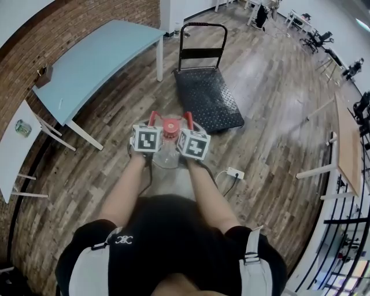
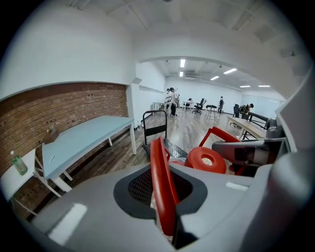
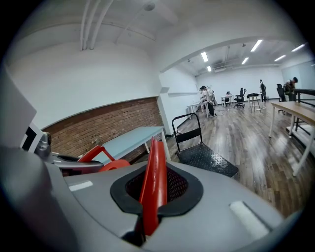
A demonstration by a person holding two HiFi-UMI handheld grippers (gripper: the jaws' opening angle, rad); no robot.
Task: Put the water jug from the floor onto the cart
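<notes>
A light blue table stands at ten o'clock along the brick wall, with a small brown box on it. At nine o'clock a white table bears a bottle. A white power strip lies on the wooden floor at four o'clock, and a wooden desk stands at three.

Brick wall, wood floor (blue table)

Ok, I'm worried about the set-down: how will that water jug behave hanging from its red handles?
Probably heavy: the left gripper and right gripper each clamp one thin red handle. The water jug hangs below those grips, so it may swing. Set down tilted on the cart, it might tip.
</notes>
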